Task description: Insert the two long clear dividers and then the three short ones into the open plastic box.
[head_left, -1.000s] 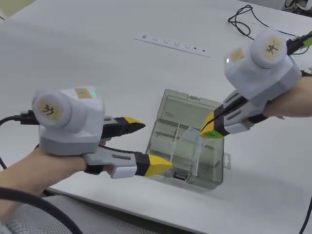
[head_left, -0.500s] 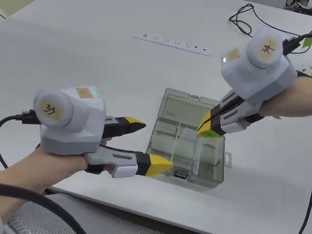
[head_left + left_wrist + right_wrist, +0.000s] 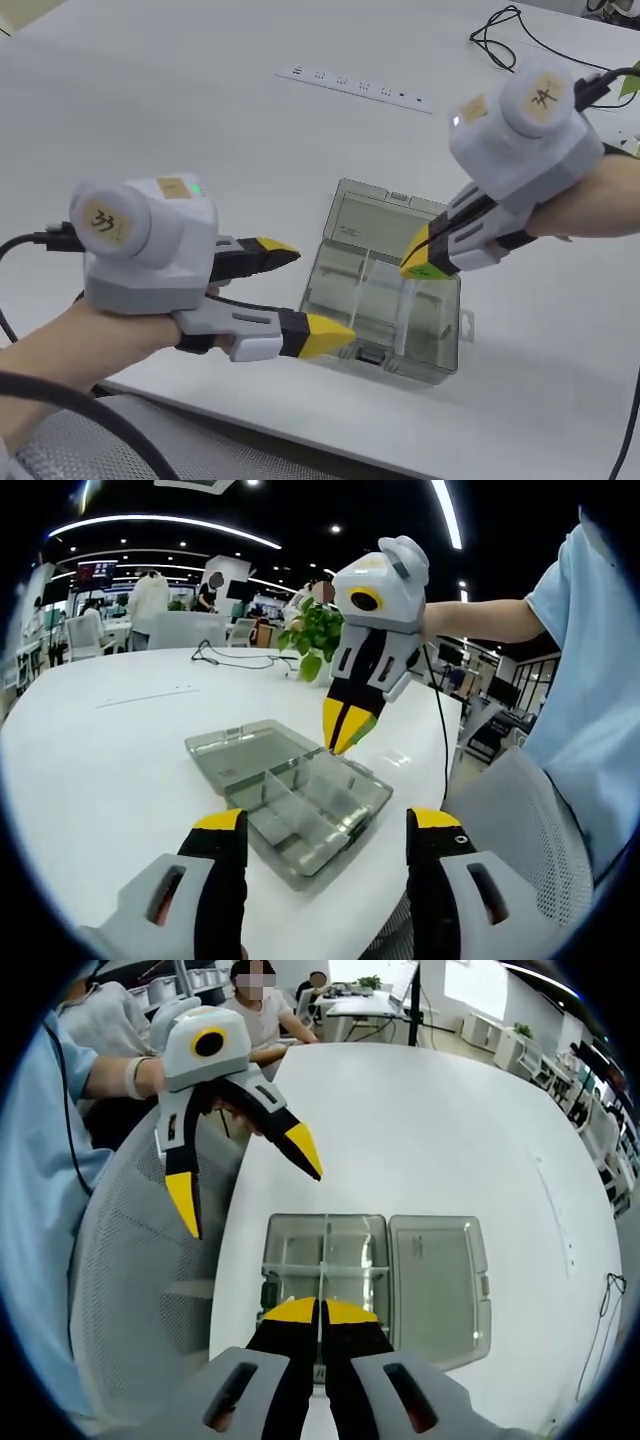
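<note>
Right gripper [image 3: 418, 262]: jaws pinched on the top edge of a clear divider [image 3: 405, 308], which stands upright inside the open plastic box [image 3: 440, 372].
Left gripper [image 3: 315, 298]: jaws spread, empty, just beside the box.

The box [image 3: 400, 368] lies on the worktop [image 3: 150, 100] close to its near edge, with its lid [image 3: 385, 222] lying open on the far side of it. A power strip [image 3: 350, 88] lies well behind the box, toward the far edge, and a cable [image 3: 500, 40] lies near the far right corner. The left gripper [image 3: 315, 295] is just left of the box over the near edge. The right gripper [image 3: 415, 265] is above the box's right part, with a divider [image 3: 405, 308] between its jaws that reaches down inside the box. A chair [image 3: 80, 450] stands before the near edge.
</note>
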Available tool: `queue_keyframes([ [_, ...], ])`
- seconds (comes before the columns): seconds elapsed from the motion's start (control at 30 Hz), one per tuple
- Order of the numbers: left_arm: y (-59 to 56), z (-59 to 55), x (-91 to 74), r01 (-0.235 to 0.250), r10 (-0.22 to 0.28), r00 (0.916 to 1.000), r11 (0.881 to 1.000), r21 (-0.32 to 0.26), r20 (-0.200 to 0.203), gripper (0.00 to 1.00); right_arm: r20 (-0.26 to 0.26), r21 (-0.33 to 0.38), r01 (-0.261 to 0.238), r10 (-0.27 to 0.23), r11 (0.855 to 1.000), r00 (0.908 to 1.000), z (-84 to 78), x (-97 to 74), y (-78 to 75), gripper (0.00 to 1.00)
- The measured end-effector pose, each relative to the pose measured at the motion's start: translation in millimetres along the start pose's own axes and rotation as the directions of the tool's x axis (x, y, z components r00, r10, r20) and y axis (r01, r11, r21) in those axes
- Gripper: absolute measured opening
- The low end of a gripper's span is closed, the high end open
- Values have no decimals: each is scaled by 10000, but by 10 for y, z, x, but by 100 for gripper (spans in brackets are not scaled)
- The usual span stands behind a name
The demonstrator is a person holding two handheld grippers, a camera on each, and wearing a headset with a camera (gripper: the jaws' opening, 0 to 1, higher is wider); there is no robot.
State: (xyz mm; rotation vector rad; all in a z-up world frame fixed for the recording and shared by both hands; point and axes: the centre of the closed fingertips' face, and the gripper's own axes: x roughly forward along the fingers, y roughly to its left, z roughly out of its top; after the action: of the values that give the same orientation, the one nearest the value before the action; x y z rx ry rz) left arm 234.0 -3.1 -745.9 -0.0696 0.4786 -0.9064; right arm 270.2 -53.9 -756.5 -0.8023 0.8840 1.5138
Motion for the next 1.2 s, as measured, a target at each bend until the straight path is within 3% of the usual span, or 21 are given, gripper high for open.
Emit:
queue_keyframes([
  [0.5,8,-13,-19,-70,70,10000,10000,-36,-22,65,-379,-88,-178,175,9998,9991,-66,184,4,2],
  [0.87,48,-20,-34,-174,174,9998,9998,-6,-26,66,-934,-169,-148,132,9997,9955,-136,348,27,2],
  [1.2,114,-63,-48,-347,349,9990,9994,79,-278,75,-1147,-8,-225,223,9997,9931,-153,396,26,2],
])
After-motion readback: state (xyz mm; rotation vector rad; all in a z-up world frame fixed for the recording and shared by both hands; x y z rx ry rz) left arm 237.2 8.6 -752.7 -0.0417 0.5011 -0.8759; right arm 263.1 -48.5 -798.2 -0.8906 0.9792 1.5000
